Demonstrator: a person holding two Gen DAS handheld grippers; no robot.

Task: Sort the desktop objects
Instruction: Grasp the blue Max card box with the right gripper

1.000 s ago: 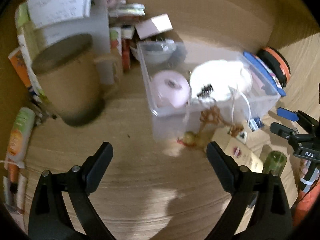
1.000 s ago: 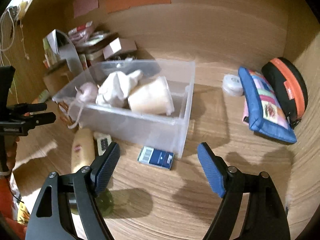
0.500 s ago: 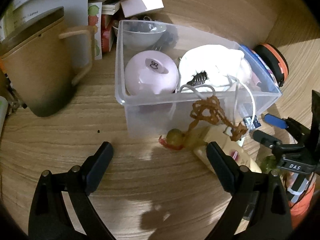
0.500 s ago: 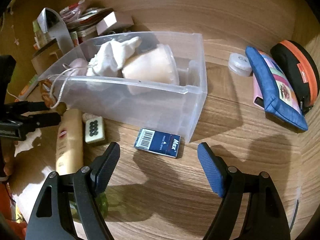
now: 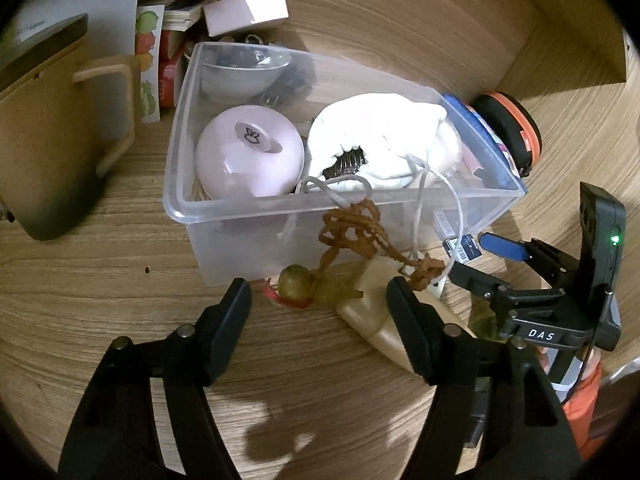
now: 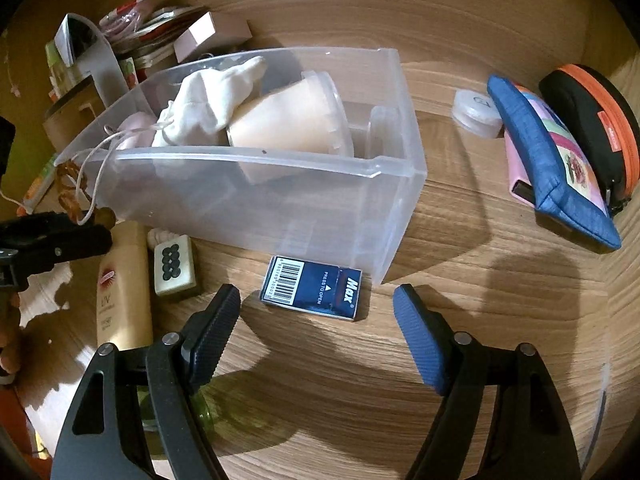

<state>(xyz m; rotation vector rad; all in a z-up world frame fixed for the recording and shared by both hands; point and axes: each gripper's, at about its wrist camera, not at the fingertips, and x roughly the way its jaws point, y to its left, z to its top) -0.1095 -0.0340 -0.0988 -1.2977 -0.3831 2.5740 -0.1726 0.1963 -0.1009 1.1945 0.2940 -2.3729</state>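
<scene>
A clear plastic bin [image 5: 208, 216] [image 6: 380, 208] holds a pink round case [image 5: 248, 152], a white drawstring pouch [image 5: 380, 140] and a beige cup [image 6: 288, 128]. A green bead charm [image 5: 300, 284] on a brown cord [image 5: 360, 232] lies just in front of the bin, between the jaws of my open left gripper [image 5: 320, 304]. A beige tube [image 5: 376, 312] [image 6: 124, 276] lies beside it. My open right gripper [image 6: 316, 312] hovers just short of a blue Max staple box [image 6: 312, 288]. A mahjong tile [image 6: 174, 266] lies left of the box.
A tan mug [image 5: 48, 128] stands left of the bin, with books and a pink box [image 5: 244, 12] behind. A blue pouch [image 6: 552, 160], a black-orange case [image 6: 592, 120] and a small round tin [image 6: 476, 112] lie at the right. A green bottle [image 6: 208, 404] lies under the right gripper.
Both grippers have moved forward and down toward the desk. The left one now frames the bead charm; the right one has closed in on the staple box.
</scene>
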